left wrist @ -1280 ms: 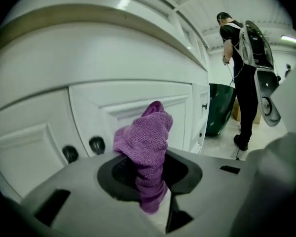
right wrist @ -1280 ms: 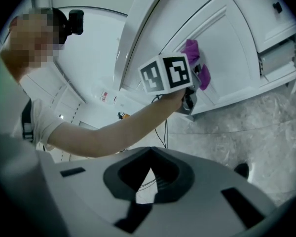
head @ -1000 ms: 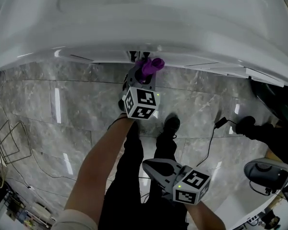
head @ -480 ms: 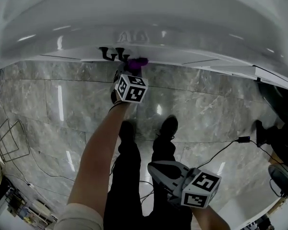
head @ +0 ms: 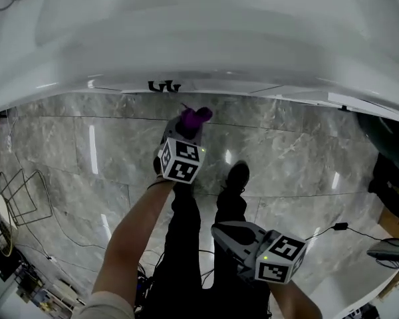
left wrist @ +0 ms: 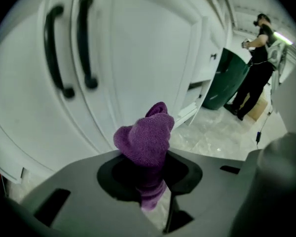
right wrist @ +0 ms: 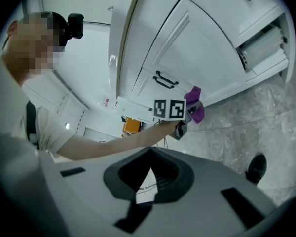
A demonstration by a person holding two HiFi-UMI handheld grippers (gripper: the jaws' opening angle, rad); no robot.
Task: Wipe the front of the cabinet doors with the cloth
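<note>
The white cabinet doors [head: 206, 52] fill the top of the head view, with a pair of black handles [head: 163, 86] at their lower edge. My left gripper [head: 188, 128] is shut on a bunched purple cloth [head: 193, 117] and hovers a short way off the doors, just right of the handles. From the left gripper view, the cloth [left wrist: 145, 139] sticks up out of the jaws, and the handles [left wrist: 71, 53] are up to the left on the door [left wrist: 148, 48]. My right gripper [head: 221, 231] hangs low by the person's legs, shut on nothing.
Grey marble floor [head: 73, 151] lies below the cabinets. A cable [head: 332, 230] trails at the right and a wire rack [head: 20, 195] stands at the left. A dark green bin [left wrist: 226, 80] and a standing person [left wrist: 256, 68] are further along the cabinet row.
The left gripper with the cloth has come away from the door beside the handles, moving back toward the person and slightly right. The right gripper has barely moved.
</note>
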